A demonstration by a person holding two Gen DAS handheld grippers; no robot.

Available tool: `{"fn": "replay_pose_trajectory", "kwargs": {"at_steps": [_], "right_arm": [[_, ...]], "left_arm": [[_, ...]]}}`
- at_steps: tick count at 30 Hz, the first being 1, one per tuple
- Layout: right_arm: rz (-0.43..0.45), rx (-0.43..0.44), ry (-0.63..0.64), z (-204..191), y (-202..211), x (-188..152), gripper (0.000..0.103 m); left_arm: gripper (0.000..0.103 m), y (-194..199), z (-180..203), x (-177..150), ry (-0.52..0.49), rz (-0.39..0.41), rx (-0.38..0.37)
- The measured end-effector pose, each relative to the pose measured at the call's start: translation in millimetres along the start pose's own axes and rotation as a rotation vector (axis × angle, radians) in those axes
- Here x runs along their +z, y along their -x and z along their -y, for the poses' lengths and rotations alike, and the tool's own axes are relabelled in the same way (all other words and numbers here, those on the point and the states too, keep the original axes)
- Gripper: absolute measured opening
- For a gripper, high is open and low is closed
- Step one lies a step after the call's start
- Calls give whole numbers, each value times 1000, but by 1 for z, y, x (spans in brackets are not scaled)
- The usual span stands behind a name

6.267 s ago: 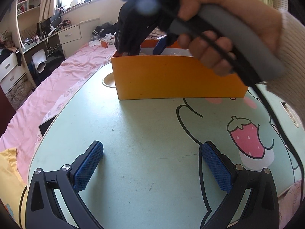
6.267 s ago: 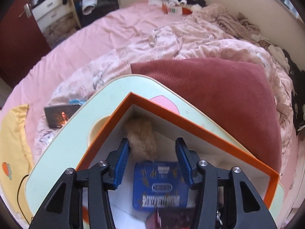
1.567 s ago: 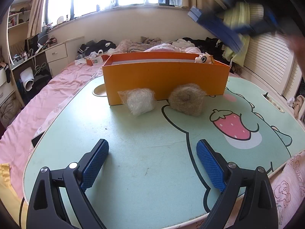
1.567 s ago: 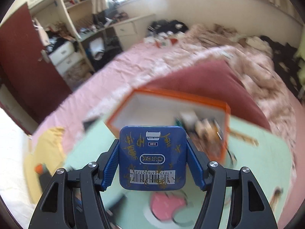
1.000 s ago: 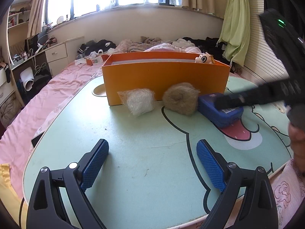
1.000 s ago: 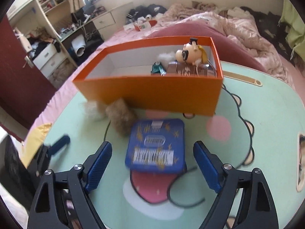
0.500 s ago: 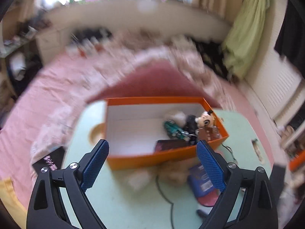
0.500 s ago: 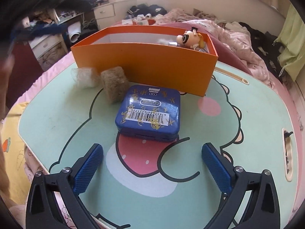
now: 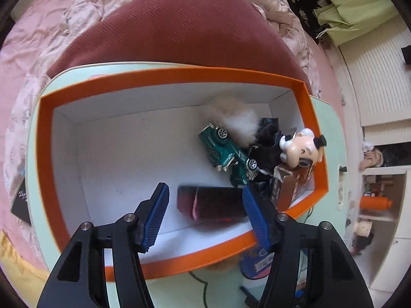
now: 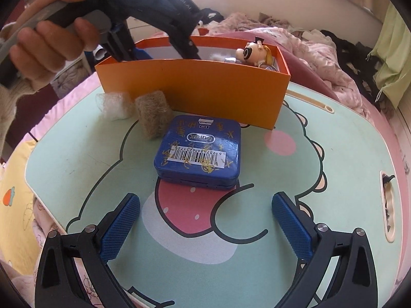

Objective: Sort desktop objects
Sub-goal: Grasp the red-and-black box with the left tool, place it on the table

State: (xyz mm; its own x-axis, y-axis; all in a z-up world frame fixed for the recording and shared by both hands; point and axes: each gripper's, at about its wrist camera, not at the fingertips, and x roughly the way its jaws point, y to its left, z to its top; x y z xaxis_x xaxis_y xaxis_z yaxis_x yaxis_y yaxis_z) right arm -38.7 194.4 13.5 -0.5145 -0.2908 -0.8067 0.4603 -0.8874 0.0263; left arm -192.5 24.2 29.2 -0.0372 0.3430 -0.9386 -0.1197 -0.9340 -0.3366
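Note:
In the left wrist view I look steeply down into the orange box [image 9: 179,75]. My left gripper [image 9: 205,210] is inside it and its jaws are closing around a dark red flat object [image 9: 210,202], with a gap still showing at the left pad. A green toy car [image 9: 226,151], a white fluff ball [image 9: 239,118] and a doll with a black hat [image 9: 300,148] lie at the box's right end. My right gripper [image 10: 206,224] stands wide open over the table, holding nothing. The blue tin [image 10: 199,151] lies just ahead of it.
A brown fluffy block [image 10: 152,113] and a white fluffy one [image 10: 114,105] sit against the box's front wall. A hand [image 10: 51,38] holds the left gripper above the box. The mint cartoon table [image 10: 321,133] stands on a pink bed, with a dark red cushion [image 9: 179,25] behind.
The left gripper rose from low over the table, tipped down into the box and narrowed its jaws around the dark red object. The right gripper released the blue tin and drew back, fully open.

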Motion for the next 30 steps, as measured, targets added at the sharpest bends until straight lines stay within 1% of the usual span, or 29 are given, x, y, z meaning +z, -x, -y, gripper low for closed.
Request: {"fn": "replay_pose_trajectory", "kwargs": {"at_steps": [2, 4, 5, 8, 11, 12, 13, 14, 16, 18, 20, 22, 24, 25, 26, 28, 30], "right_arm": [[0, -1, 1, -1, 1, 0, 103], [0, 0, 0, -1, 1, 0, 103], [1, 0, 0, -1, 1, 0, 103], [2, -2, -1, -1, 2, -1, 103], [2, -4, 2, -2, 2, -1, 103], [3, -3, 1, -1, 2, -1, 103], [2, -3, 0, -2, 1, -1, 103], [2, -4, 1, -2, 1, -1, 103], [2, -3, 0, -2, 1, -1, 103], [2, -3, 0, -2, 1, -1, 103], [2, -3, 0, -2, 1, -1, 103], [3, -4, -1, -2, 1, -1, 103], [3, -4, 0, -2, 1, -1, 103], [3, -4, -1, -2, 0, -1, 103], [3, -4, -1, -2, 0, -1, 103], [3, -5, -2, -2, 1, -1, 103], [3, -5, -2, -1, 1, -1, 103]], "left_arm": [[63, -7, -2, 5, 9, -34, -47], [64, -15, -9, 8, 54, -65, -105], [61, -20, -13, 10, 68, -75, -96], [61, -17, -11, 10, 60, -14, -89], [61, -17, -13, 9, 69, 9, -102], [59, -16, -14, 8, 65, 15, -96], [48, -16, -14, 7, 58, 21, -76], [41, -16, -15, 6, 53, 29, -45], [41, -15, -17, 3, 49, 29, -56], [40, -11, -24, 1, 42, 46, -67], [40, -1, -33, -1, 51, 84, -95], [40, 20, -40, -6, 60, 147, -153], [40, 50, -44, -17, 53, 233, -185], [40, 70, -45, -27, 40, 286, -200], [40, 83, -46, -35, 29, 319, -211], [40, 105, -50, -57, 9, 379, -218], [40, 110, -52, -85, -12, 416, -179]]}}
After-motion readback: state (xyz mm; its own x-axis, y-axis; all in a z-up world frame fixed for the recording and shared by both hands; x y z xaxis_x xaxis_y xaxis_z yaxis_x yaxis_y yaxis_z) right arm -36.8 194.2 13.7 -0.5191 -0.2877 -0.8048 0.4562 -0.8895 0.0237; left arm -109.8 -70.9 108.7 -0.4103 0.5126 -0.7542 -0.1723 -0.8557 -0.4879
